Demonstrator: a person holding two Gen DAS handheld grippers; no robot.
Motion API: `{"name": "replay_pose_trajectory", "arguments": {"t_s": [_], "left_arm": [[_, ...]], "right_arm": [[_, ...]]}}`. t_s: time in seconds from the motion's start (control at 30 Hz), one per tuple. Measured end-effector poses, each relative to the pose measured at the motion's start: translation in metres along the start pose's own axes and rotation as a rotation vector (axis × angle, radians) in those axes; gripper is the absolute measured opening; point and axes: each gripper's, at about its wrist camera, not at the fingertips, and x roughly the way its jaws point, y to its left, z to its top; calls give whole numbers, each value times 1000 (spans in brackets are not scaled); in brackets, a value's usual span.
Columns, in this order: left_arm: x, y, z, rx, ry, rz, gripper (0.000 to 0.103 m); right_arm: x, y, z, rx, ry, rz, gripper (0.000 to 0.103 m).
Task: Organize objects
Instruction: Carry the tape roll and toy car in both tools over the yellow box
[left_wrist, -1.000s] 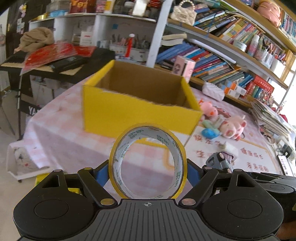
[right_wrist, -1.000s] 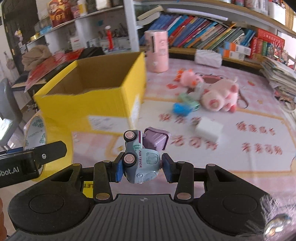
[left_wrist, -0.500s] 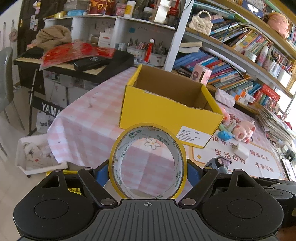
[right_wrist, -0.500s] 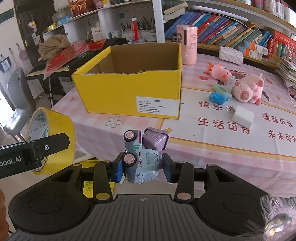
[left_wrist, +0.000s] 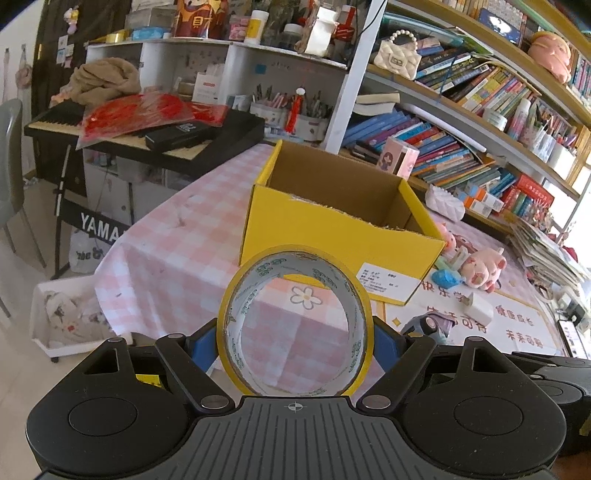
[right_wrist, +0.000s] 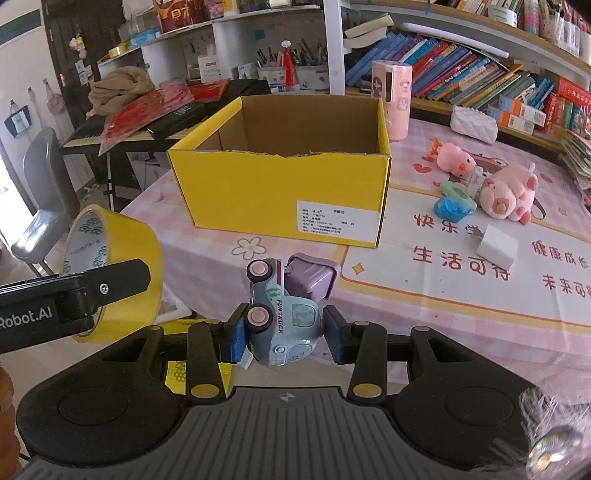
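Yellow tape roll (left_wrist: 294, 320), standing on edge with its hole facing the camera, clamped between the blue pads (left_wrist: 204, 347) of the left gripper (left_wrist: 294, 338), held level off the near table (left_wrist: 177, 236) edge. Grey-blue toy truck (right_wrist: 282, 314), tipped on its side with pink wheels leftward, gripped in the right gripper (right_wrist: 284, 332) just beside the left one. Yellow box (right_wrist: 280, 184) sits open on the table ahead of both; pink plush pigs (right_wrist: 509, 192) lie to its right.
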Motion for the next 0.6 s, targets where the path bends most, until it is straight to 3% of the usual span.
{"name": "replay_pose_trajectory", "arguments": {"t_s": [0.33, 0.6], "left_arm": [[9, -3, 13, 24, -13, -1, 83], [22, -5, 42, 49, -71, -3, 83]], "right_arm": [[5, -2, 12, -7, -31, -10, 39], [13, -7, 40, -10, -89, -3, 39]]}}
